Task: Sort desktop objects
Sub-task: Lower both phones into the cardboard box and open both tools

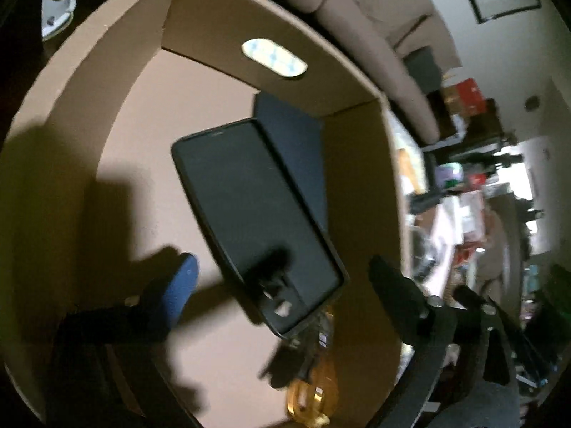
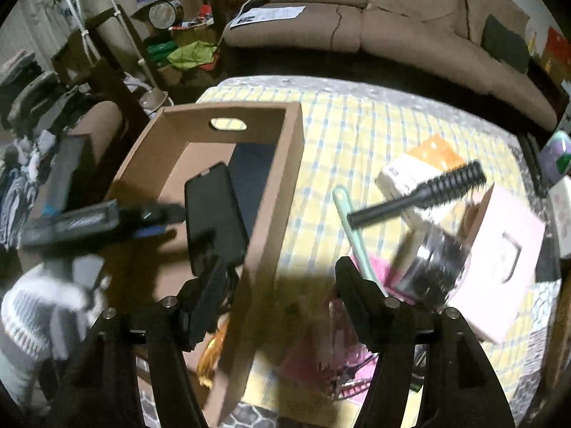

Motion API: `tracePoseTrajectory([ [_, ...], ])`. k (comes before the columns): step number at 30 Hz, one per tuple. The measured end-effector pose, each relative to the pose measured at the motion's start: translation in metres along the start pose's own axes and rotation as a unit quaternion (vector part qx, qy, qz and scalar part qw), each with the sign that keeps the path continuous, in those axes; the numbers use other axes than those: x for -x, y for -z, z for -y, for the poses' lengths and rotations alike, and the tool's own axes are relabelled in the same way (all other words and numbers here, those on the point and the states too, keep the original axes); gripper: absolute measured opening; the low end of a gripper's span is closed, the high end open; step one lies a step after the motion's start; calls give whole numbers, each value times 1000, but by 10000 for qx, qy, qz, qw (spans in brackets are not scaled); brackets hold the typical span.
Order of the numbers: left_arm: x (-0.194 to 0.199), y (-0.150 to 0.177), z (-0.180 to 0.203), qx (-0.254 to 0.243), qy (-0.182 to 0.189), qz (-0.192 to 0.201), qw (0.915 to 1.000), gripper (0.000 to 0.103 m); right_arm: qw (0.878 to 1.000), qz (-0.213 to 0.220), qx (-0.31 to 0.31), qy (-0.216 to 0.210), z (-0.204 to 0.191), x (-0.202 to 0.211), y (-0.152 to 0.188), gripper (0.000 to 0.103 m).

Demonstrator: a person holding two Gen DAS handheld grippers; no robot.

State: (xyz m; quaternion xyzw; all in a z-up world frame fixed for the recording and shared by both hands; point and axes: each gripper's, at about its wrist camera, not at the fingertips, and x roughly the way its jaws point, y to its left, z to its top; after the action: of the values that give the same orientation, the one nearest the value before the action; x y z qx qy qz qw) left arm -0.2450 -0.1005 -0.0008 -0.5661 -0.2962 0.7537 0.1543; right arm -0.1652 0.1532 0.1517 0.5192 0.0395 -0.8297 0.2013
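- Left gripper [image 1: 282, 285]: jaws spread wide inside the cardboard box [image 1: 89, 82]; blue-padded finger [image 1: 178, 292] at 8 o'clock, black finger at 4 o'clock, neither seen touching the phone.
- Phone [image 1: 257, 221]: dark, in a black case, at frame centre in the left wrist view, tilted, long axis running 11 to 5 o'clock. Whether it rests on the box floor or is in the air, cannot tell; frame blurred.
- A dark blue flat item [image 1: 296, 142] lies on the box floor at 1 o'clock from the phone, partly under it.
- An amber, glossy item [image 1: 314, 392] sits at the box floor's near end, 6 o'clock; identity unclear.
- Box wall at 12 o'clock has an oval handle cutout [image 1: 274, 57].
- Right gripper [image 2: 278, 306]: jaws released, holding nothing; straddles the box's right wall, one finger inside the box, the other over the desk [image 2: 357, 135].
- Right wrist view: the left gripper [image 2: 171, 214] enters the box [image 2: 282, 192] from 9 o'clock, next to the phone [image 2: 214, 214].
- The desk carries a yellow checked cloth. On it, at 3 o'clock from the box: black hairbrush [image 2: 421, 192], pale green comb-like stick [image 2: 353, 224], pink box [image 2: 506, 260], orange-and-white carton [image 2: 421, 160].
- Brown sofa [image 2: 357, 18] behind the desk, 12 o'clock.
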Motion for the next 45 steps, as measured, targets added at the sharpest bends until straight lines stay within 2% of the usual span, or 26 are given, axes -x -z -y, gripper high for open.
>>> tracePoseTrajectory([
  [3,-11,-1,2,-177,-248,-22,9995,68,9999,-42,-17,-105,2,-8,11,66],
  [7,-21,-2,7,-325,-434,-25,9985,58,9992,-167,-4,-362,0,-26,24,66],
  [14,-22,-19,26,-614,-550,80,9966,58,9976,-321,76,-607,-9,-54,36,66],
  [22,-44,-52,50,-715,-607,60,9956,58,9970,-316,122,-690,-13,-57,39,66],
  [27,-47,-61,57,-756,-646,43,9950,60,9971,-296,172,-686,-17,-53,38,66],
  [31,-37,-55,55,-845,-632,119,9943,71,9968,-277,224,-713,-21,-52,37,66],
  [34,-40,-52,48,-804,-632,14,9948,73,9968,-265,202,-726,-22,-52,37,66],
  [38,-50,-51,42,-669,-263,-144,9973,74,9965,-287,199,-763,-25,-53,38,66],
  [41,-55,-55,44,-687,-262,-137,9972,83,9960,-363,273,-766,-31,-54,40,66],
  [45,-57,-61,46,-752,-312,-116,9966,86,9957,-387,280,-797,-33,-55,40,66],
])
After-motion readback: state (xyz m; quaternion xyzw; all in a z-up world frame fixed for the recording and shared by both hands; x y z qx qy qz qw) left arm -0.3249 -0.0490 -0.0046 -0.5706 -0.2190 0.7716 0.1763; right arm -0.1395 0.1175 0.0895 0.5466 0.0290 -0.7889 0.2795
